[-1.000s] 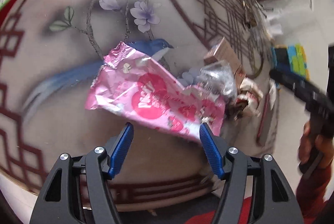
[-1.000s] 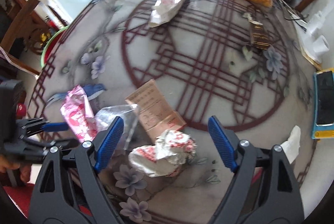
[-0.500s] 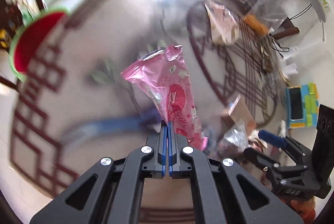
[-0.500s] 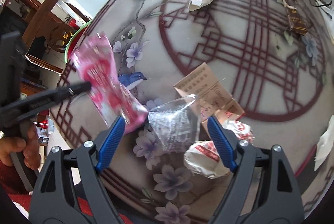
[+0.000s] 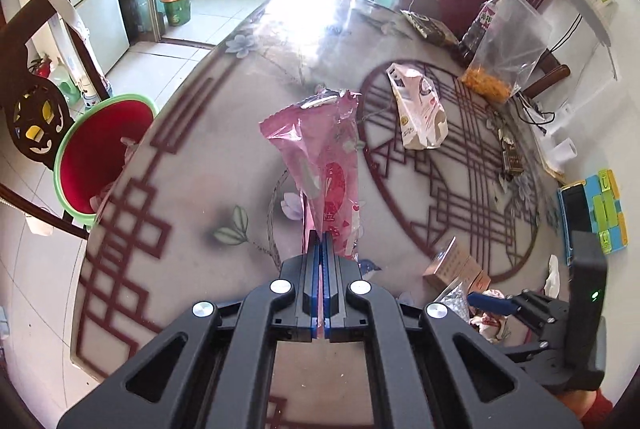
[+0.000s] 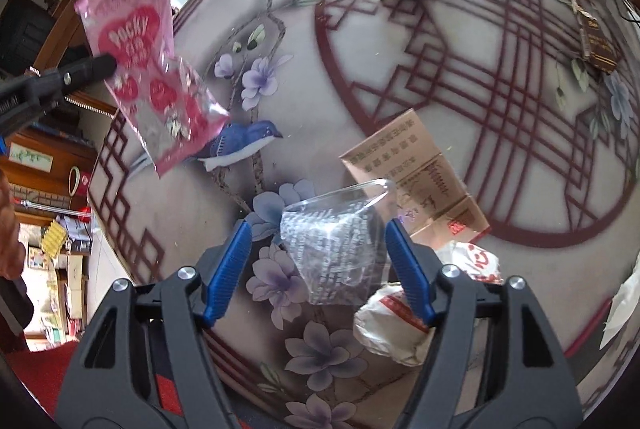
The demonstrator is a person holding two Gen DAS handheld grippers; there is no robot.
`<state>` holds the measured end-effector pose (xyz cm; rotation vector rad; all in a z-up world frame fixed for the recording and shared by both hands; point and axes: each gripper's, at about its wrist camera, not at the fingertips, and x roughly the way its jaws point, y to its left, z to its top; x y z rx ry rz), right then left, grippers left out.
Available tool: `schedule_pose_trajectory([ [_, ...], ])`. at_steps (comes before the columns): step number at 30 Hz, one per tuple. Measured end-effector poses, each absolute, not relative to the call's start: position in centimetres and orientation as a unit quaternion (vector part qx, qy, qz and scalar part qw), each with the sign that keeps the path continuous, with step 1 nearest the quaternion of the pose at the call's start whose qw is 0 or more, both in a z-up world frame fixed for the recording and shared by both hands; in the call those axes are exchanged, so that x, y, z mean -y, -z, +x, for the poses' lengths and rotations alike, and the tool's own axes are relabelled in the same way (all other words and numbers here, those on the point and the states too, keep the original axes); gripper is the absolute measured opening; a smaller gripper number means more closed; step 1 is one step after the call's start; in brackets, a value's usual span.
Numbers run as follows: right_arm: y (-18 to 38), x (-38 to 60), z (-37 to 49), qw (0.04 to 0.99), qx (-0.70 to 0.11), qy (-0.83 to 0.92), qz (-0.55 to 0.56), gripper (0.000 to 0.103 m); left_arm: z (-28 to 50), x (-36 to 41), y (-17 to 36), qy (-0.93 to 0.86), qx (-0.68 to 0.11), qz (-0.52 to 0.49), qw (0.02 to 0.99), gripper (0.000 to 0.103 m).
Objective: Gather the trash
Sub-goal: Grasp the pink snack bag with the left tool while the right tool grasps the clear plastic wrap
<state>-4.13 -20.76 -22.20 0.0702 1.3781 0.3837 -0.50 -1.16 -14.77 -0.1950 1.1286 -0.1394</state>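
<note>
My left gripper is shut on a pink Pocky wrapper and holds it up above the round patterned table. The wrapper also shows in the right wrist view, hanging in the air at the left. My right gripper is open, its blue fingers either side of a crumpled clear plastic wrapper on the table. A red bin with a green rim stands beside the table's left edge.
A flattened tan carton and a crumpled white-and-red wrapper lie by my right gripper. A white bag, a clear bag of orange snacks, a small dark packet and a phone lie farther off.
My left gripper closed on the pink wrapper and lifted it off the table. My right gripper moved left from the white-and-red wrapper to straddle the clear plastic wrapper.
</note>
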Motion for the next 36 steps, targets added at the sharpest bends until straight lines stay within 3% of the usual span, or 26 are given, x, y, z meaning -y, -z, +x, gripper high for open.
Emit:
schedule_pose_trajectory([
  [8, 20.3, 21.0, -3.8, 0.776, -0.602, -0.178, 0.053, 0.031, -0.5, 1.7, 13.3, 0.063, -0.513, -0.084, 0.852, 0.000],
  [11, 19.2, 21.1, -3.3, 0.783, -0.591, -0.183, 0.062, 0.001, -0.5, 1.6, 12.9, 0.062, -0.509, -0.084, 0.855, 0.000],
  [17, 18.0, 21.2, -2.5, 0.792, -0.577, -0.186, 0.071, 0.002, -0.5, 1.2, 12.7, 0.058, -0.507, -0.085, 0.856, 0.000],
  [19, 17.9, 21.3, -2.4, 0.791, -0.579, -0.182, 0.075, 0.024, -0.6, 0.9, 12.7, 0.056, -0.508, -0.087, 0.855, 0.000],
  [20, 18.0, 21.4, -2.4, 0.787, -0.585, -0.182, 0.074, 0.062, -0.6, 0.8, 12.7, 0.055, -0.507, -0.088, 0.855, 0.000],
  [21, 17.9, 21.5, -2.5, 0.787, -0.585, -0.184, 0.068, 0.078, -0.7, 0.7, 12.8, 0.055, -0.508, -0.089, 0.855, 0.000],
  [31, 21.7, 20.3, -2.9, 0.771, -0.616, -0.159, -0.017, 0.075, -0.7, 0.4, 13.3, 0.059, -0.515, -0.092, 0.850, 0.000],
  [32, 22.1, 20.0, -3.1, 0.769, -0.619, -0.158, -0.025, 0.068, -0.7, 0.3, 13.3, 0.059, -0.515, -0.092, 0.850, 0.000],
  [35, 22.7, 19.4, -3.4, 0.770, -0.617, -0.154, -0.044, 0.063, -0.7, 0.3, 13.3, 0.058, -0.515, -0.092, 0.850, 0.000],
  [36, 22.6, 19.3, -3.4, 0.772, -0.615, -0.152, -0.048, 0.052, -0.6, 0.2, 13.3, 0.057, -0.515, -0.092, 0.850, 0.000],
])
